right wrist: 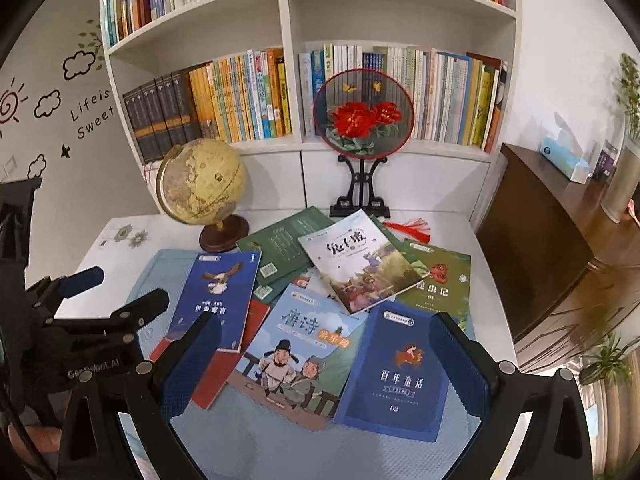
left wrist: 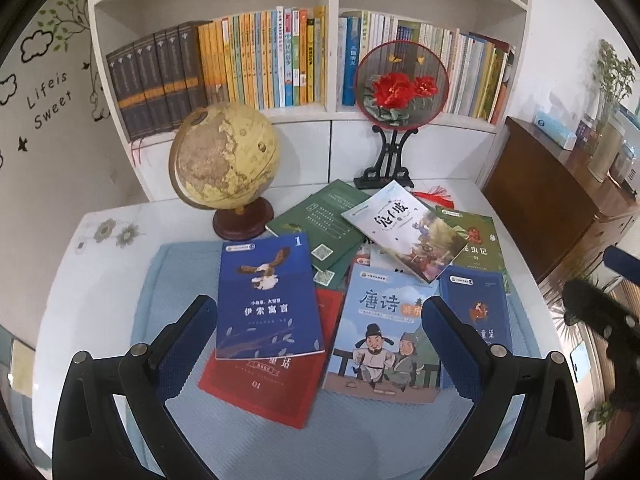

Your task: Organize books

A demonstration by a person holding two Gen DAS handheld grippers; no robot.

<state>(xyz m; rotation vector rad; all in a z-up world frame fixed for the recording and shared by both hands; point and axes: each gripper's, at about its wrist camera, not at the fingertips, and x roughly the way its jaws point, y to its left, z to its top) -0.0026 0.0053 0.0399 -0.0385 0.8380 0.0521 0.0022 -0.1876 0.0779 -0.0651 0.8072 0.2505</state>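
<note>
So far nothing is gathered: the books lie scattered and overlapping on the pale blue mat, and both claws hang spread wide with nothing between the fingers, so the step in hand looks like choosing a first book.

Taking the globe as the landmark and going from its side rightward: the left gripper hovers in front of the globe, its fingers framing the dark blue eagle book, which lies just in front of the globe's base and overlaps the red book nearer the camera. Right of the globe's base lie the green books, partly under the white illustrated book. Further right, the right gripper frames the light blue poetry book and the navy book marked 02, with the green insect book beyond, farthest from the globe.

The next move probably calls for lowering one claw onto a top-lying book (the eagle book or the navy one, since nothing covers them), pinching an edge that overhangs, and squaring it into a stack.
</note>
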